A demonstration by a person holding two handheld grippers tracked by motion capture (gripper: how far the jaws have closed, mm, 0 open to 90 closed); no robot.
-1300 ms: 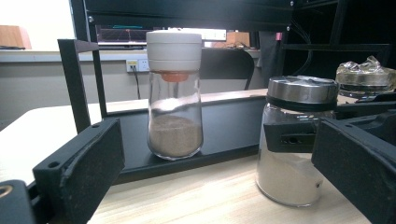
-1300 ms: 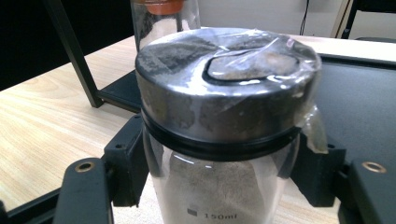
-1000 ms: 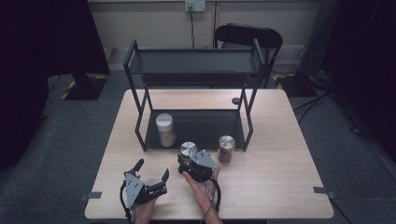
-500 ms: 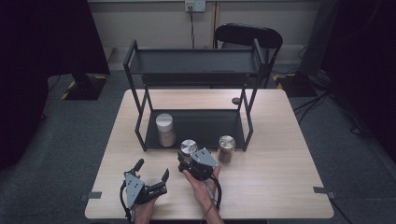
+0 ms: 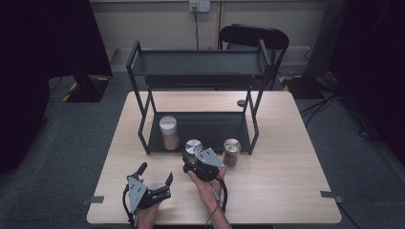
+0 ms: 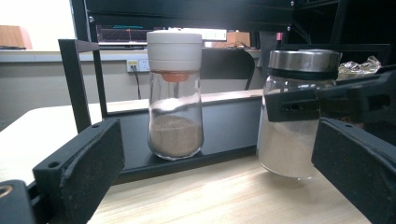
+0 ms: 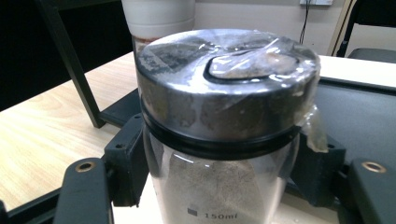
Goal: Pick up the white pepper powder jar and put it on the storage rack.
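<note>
A glass jar with a metal lid (image 5: 193, 147) holds grey-brown powder and stands on the table just in front of the black rack's lower shelf (image 5: 210, 128). My right gripper (image 5: 192, 160) is shut on it, one jaw on each side of the glass below the lid (image 7: 224, 88), which has plastic film over it. In the left gripper view the same jar (image 6: 294, 121) appears at the right, with the other gripper's jaws across it. My left gripper (image 5: 155, 173) rests open near the table's front edge, nothing between its jaws (image 6: 219, 186). A white-lidded jar (image 5: 169, 132) (image 6: 175, 93) stands on the lower shelf.
A second metal-lidded jar (image 5: 232, 150) stands just right of the held one, at the shelf's front edge. The two-tier black rack (image 5: 198, 67) takes up the table's far middle. A small dark disc (image 5: 241, 102) lies behind it. A chair (image 5: 253, 36) stands beyond the table.
</note>
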